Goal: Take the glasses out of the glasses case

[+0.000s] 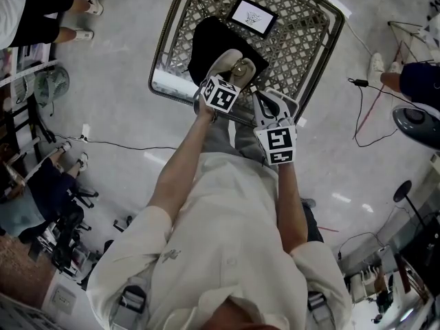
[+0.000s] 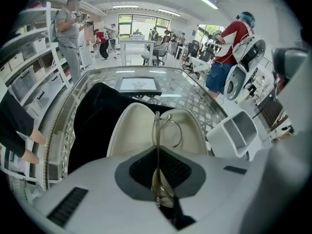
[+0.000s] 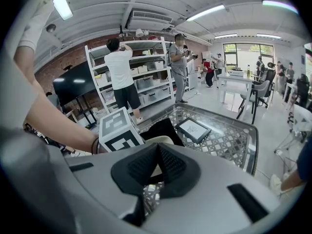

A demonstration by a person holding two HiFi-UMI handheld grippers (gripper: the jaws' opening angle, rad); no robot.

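Observation:
The cream glasses case (image 1: 221, 64) lies open on a black cloth (image 1: 206, 40) on the lattice table (image 1: 302, 40). My left gripper (image 1: 232, 74) is over the case, shut on the thin metal glasses (image 1: 242, 67). In the left gripper view the glasses (image 2: 165, 128) stand on edge between the jaws of my left gripper (image 2: 157, 152), with one lens ring above the case's lining (image 2: 131, 126). My right gripper (image 1: 267, 107) hangs just right of the case, near the table's front edge. In the right gripper view my right gripper (image 3: 158, 150) is shut with nothing between its pads.
A black-framed tablet (image 1: 253, 17) lies flat at the far side of the table. Cables (image 1: 364, 108) trail on the floor to the right. Several people stand or sit around the room, and shelving (image 3: 141, 77) lines one wall.

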